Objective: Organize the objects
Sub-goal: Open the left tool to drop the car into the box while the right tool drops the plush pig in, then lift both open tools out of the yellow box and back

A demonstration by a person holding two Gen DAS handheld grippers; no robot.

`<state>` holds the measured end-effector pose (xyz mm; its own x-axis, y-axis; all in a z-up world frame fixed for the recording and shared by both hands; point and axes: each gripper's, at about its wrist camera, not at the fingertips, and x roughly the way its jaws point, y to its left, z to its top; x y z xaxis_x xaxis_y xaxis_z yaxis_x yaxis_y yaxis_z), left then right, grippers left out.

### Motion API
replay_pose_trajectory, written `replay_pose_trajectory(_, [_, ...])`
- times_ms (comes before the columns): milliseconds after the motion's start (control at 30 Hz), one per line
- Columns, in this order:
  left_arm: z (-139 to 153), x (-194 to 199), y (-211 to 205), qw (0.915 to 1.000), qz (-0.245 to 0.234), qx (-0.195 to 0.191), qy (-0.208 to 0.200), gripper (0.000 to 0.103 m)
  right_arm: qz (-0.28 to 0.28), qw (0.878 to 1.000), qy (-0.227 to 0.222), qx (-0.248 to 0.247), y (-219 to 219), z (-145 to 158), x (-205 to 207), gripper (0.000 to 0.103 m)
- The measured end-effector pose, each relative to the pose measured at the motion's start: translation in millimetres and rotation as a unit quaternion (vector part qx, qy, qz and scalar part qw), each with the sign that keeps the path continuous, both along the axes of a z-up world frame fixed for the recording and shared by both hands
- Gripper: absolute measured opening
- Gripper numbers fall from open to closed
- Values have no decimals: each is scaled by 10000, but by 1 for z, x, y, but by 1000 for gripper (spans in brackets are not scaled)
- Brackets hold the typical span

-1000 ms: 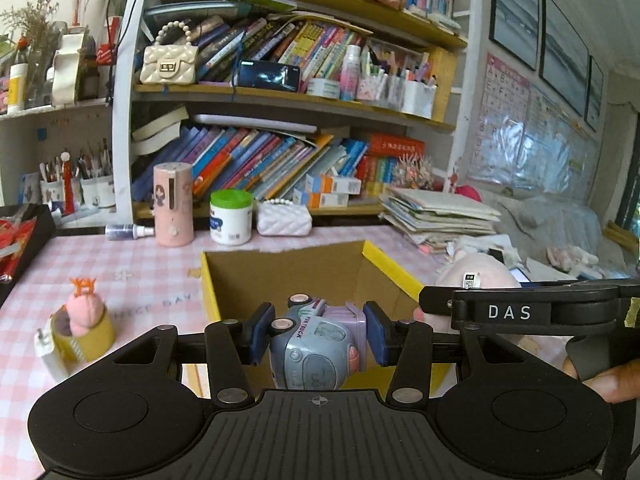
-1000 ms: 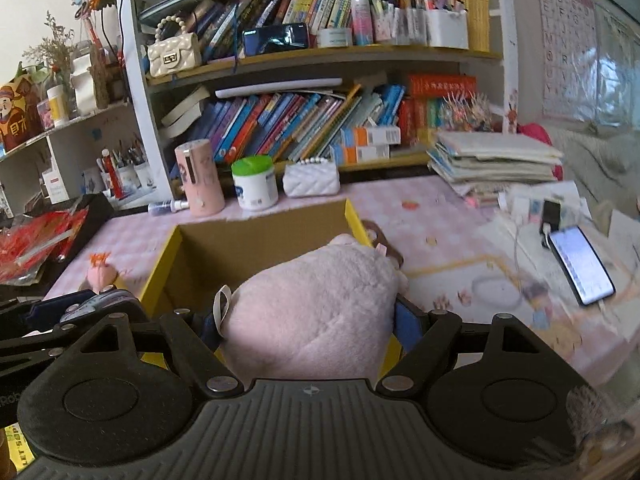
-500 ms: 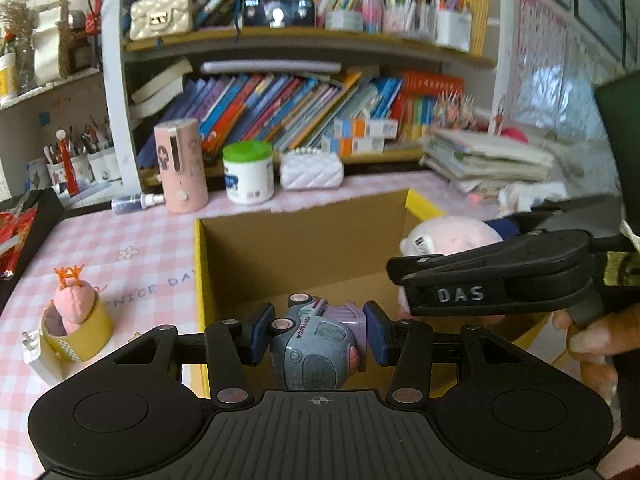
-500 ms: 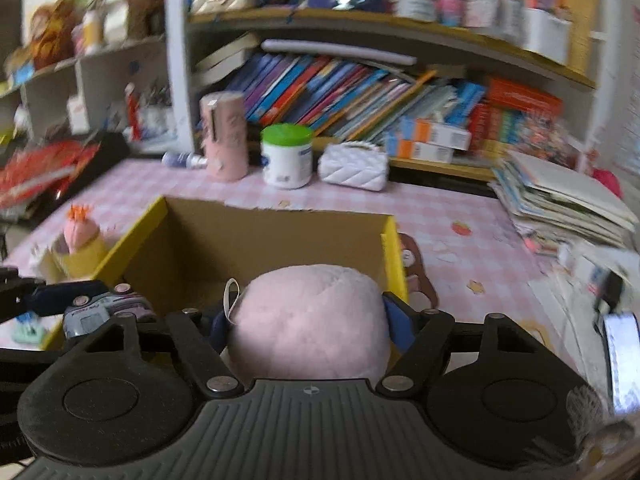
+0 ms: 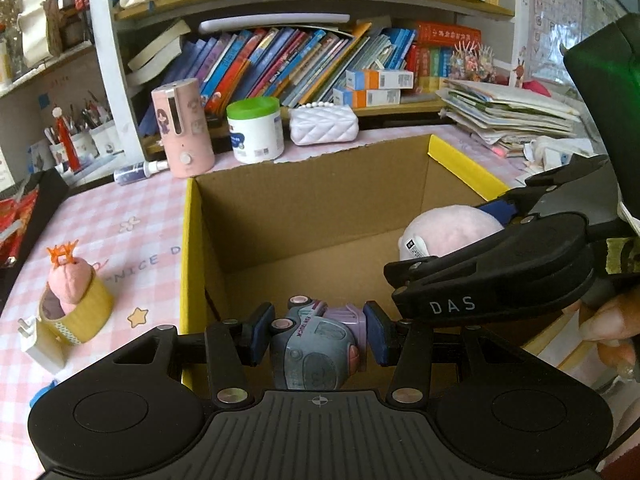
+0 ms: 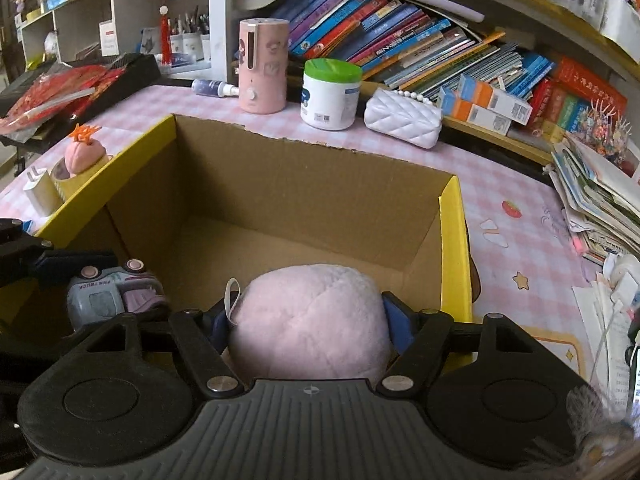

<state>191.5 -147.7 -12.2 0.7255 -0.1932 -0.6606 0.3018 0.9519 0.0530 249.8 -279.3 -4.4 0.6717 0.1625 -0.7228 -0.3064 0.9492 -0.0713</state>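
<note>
Left gripper (image 5: 318,334): pads clamped on the toy truck (image 5: 318,344), held over the box's near-left corner.
Right gripper (image 6: 310,320): jaws have just been closing; blue pads squeeze both sides of the pink plush (image 6: 310,320), held over the box's near-right part.
Cardboard box (image 6: 308,184): open-topped, yellow-edged; its visible floor is bare.
Table (image 6: 516,248): pink checked cloth; a yellow cup (image 5: 82,312) with a pink figure stands at 9 o'clock of the box.
Far edge, 12 o'clock: pink cylinder (image 6: 263,66), green-lidded jar (image 6: 331,94), white quilted purse (image 6: 402,122), then shelves of books (image 5: 304,64).
</note>
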Motion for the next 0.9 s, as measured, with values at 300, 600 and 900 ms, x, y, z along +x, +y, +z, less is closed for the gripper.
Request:
replay_pose_trajectory(300, [14,-16,9,9986,236,-134,-450,64,-151,9993,-273,193,-3,14,-13,77])
replay_pose_trajectory(600, [34,-53,24,9942,371,-404,-929,88,-643,9923,-977,404,-2,41,-58,85])
replay_pose_trajectory(900, [34,-91,44,9928,455,-570,-951,89,-1391,9792,-1385,506,-3,48,-118,88])
